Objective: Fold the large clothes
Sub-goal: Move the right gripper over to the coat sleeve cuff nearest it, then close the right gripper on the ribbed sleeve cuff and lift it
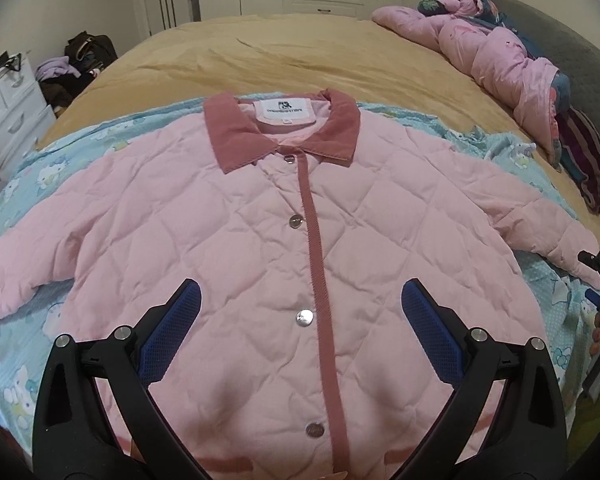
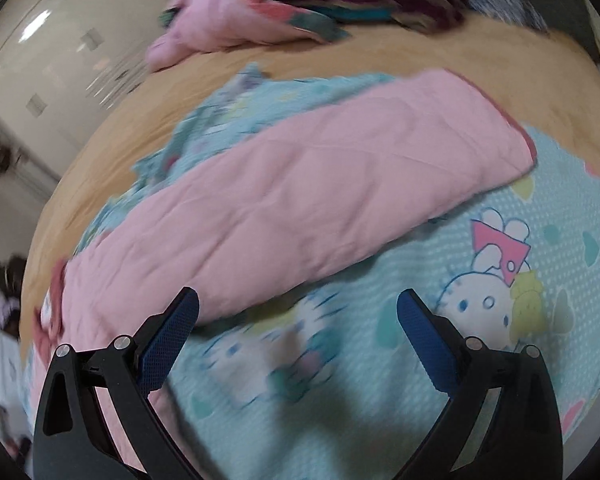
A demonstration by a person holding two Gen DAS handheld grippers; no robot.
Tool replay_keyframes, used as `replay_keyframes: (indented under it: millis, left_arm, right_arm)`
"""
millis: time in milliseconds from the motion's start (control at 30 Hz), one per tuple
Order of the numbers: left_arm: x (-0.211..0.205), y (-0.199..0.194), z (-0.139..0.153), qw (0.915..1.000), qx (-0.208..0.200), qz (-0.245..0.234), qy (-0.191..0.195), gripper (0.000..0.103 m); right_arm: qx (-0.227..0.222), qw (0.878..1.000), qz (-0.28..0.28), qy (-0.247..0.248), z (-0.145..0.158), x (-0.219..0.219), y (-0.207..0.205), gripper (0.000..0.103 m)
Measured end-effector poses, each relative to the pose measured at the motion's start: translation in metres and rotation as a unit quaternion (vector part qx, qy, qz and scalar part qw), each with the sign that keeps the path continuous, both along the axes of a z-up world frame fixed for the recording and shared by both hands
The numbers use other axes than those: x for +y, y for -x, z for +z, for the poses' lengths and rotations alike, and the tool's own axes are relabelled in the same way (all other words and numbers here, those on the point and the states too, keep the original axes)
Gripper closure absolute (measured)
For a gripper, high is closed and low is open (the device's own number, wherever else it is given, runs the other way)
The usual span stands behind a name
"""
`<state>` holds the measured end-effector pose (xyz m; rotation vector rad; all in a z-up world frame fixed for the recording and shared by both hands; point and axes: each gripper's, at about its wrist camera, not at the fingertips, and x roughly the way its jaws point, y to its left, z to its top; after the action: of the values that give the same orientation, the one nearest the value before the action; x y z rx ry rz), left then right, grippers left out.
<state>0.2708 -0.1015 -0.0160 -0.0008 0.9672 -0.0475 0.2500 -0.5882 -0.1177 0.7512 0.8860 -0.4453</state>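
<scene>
A pink quilted jacket [image 1: 292, 248] lies flat and face up on a light blue cartoon-print sheet [image 1: 32, 184] spread over a bed with a tan cover [image 1: 292, 56]. Its long axis runs along the snap-button placket [image 1: 320, 264], with the darker pink collar [image 1: 280, 132] at the far end and the hem nearest the left wrist camera; both sleeves spread out to the sides. The left gripper [image 1: 300, 300] hovers above the lower front, jaws spread wide, holding nothing. The right gripper [image 2: 298, 308] hangs over the sheet just beside one sleeve [image 2: 320, 196], also wide apart and empty. Tan cover lies bare beyond the collar; a rumpled pink quilt [image 1: 480, 48] sits along the far right edge.
</scene>
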Motion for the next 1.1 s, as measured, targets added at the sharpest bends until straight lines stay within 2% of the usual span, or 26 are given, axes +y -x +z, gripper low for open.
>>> replay_keyframes:
  millis: [133,367,467,500,567,600,733,800,933,1100]
  left_arm:
    - [0.005,-0.004,-0.011,0.9998,0.014,0.007,0.010,0.009]
    - [0.031,0.003,-0.022,0.9988,0.027,0.040,0.010,0.009]
    - [0.039,0.006,-0.020,0.9988,0.032,0.037,0.010,0.009]
    - [0.042,0.006,-0.019,0.9987,0.030,0.039,0.010,0.009]
    - [0.048,0.006,-0.014,0.9986,0.026,0.045,0.011,0.009]
    - [0.053,0.006,-0.010,0.9984,0.022,0.050,0.013,0.009]
    - [0.069,0.007,0.007,0.9974,0.003,0.068,0.022,0.009]
    - [0.075,0.007,0.014,0.9971,-0.003,0.072,0.024,0.009]
    - [0.081,0.006,0.024,0.9979,0.011,0.061,0.016,0.009]
    - [0.093,0.009,0.034,0.9974,-0.001,0.064,0.032,0.009]
  right_arm:
    - [-0.005,0.997,-0.053,-0.054,-0.029,-0.038,-0.005,0.004]
    - [-0.073,0.984,-0.126,-0.101,-0.036,-0.088,-0.013,0.004]
    - [-0.089,0.980,-0.143,-0.110,-0.036,-0.104,-0.015,0.007]
    - [-0.089,0.979,-0.147,-0.110,-0.035,-0.108,-0.016,0.015]
    - [-0.100,0.978,-0.145,-0.115,-0.032,-0.113,-0.016,0.040]
    - [-0.105,0.977,-0.141,-0.117,-0.030,-0.117,-0.016,0.059]
    - [-0.151,0.978,-0.110,-0.095,0.002,-0.114,-0.013,0.078]
    - [-0.178,0.979,-0.079,-0.067,0.030,-0.106,-0.015,0.081]
    - [-0.214,0.976,-0.031,-0.020,0.077,-0.081,-0.016,0.083]
    - [-0.260,0.964,0.043,0.037,0.137,-0.032,-0.024,0.085]
